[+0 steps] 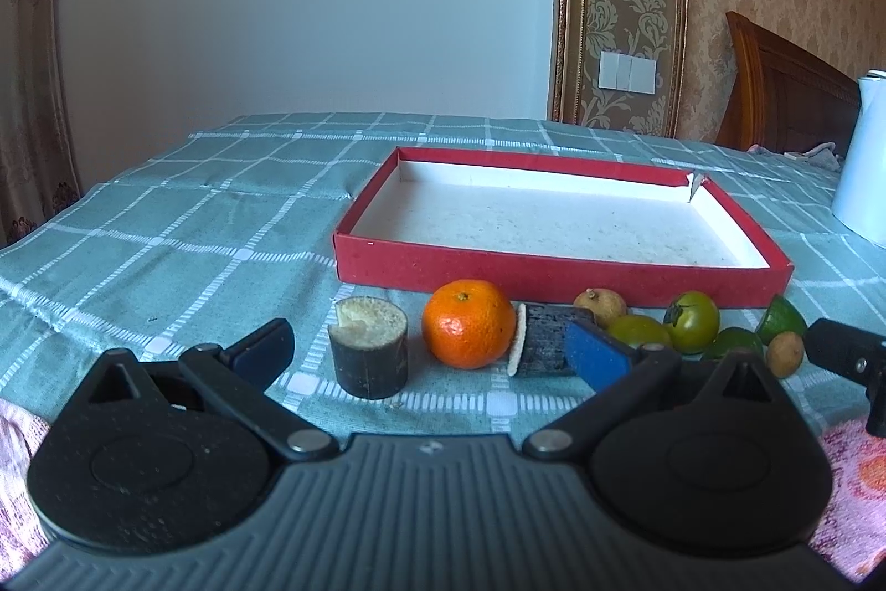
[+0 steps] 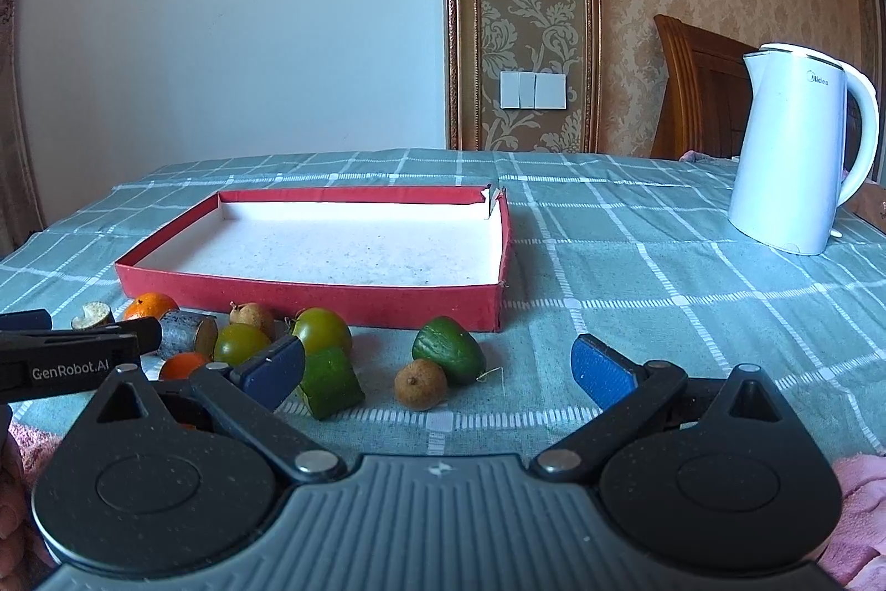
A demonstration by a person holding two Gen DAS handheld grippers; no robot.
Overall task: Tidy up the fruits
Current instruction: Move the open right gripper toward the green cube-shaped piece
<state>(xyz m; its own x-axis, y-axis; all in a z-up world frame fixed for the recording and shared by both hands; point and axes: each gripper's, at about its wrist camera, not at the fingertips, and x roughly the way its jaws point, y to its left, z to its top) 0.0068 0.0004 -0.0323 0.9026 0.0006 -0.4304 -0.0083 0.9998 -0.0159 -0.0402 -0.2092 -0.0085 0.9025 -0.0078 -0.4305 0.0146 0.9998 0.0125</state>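
A shallow red box (image 1: 554,271) with a white inside stands empty on the checked cloth; it also shows in the right wrist view (image 2: 310,298). In front of it lie fruits in a row. In the left wrist view: an upright sugarcane piece (image 1: 368,347), a tangerine (image 1: 468,323), a lying sugarcane piece (image 1: 545,339), a longan (image 1: 598,306), green tomatoes (image 1: 691,320). My left gripper (image 1: 432,358) is open around the cane and tangerine, touching nothing. My right gripper (image 2: 437,369) is open; a longan (image 2: 421,383) and a green piece (image 2: 448,348) lie between its fingers.
A white electric kettle (image 2: 797,148) stands at the right of the table. A wooden headboard (image 2: 703,87) and patterned wall are behind. The left gripper's finger (image 2: 72,347) reaches in at the left of the right wrist view. Pink cloth lies at the near edge.
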